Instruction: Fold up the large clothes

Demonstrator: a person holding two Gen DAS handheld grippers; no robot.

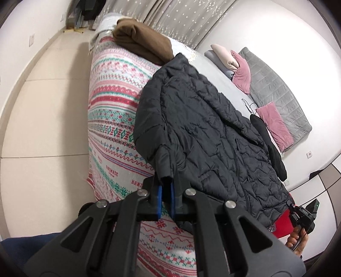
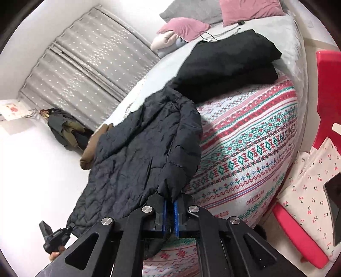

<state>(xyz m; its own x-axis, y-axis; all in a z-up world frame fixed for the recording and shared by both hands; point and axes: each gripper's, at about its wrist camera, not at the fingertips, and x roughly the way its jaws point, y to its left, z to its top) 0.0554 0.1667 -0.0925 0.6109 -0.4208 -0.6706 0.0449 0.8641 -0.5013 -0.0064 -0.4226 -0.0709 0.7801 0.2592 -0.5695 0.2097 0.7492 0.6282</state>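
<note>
Patterned blanket [image 1: 115, 119] covers the bed; left gripper [image 1: 166, 185] clamps the quilted jacket [image 1: 202, 119] cuff, jacket stretching toward one o'clock, its hem cut off behind linkage. Right wrist: right gripper [image 2: 169, 199] pinches another cuff, jacket [image 2: 136, 157] spreading toward ten o'clock, hiding brown garment [image 2: 91, 149].

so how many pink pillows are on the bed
2: one pink pillow at the head of the bed beside a pale rolled bundle, the other pink pillow further along against the grey quilt. More may be hidden.

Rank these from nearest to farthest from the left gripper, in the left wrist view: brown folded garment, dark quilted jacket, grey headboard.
1. Dark quilted jacket: its edge clamped in the left gripper.
2. Brown folded garment: beyond the jacket, up the bed.
3. Grey headboard: far right, against the wall.
</note>
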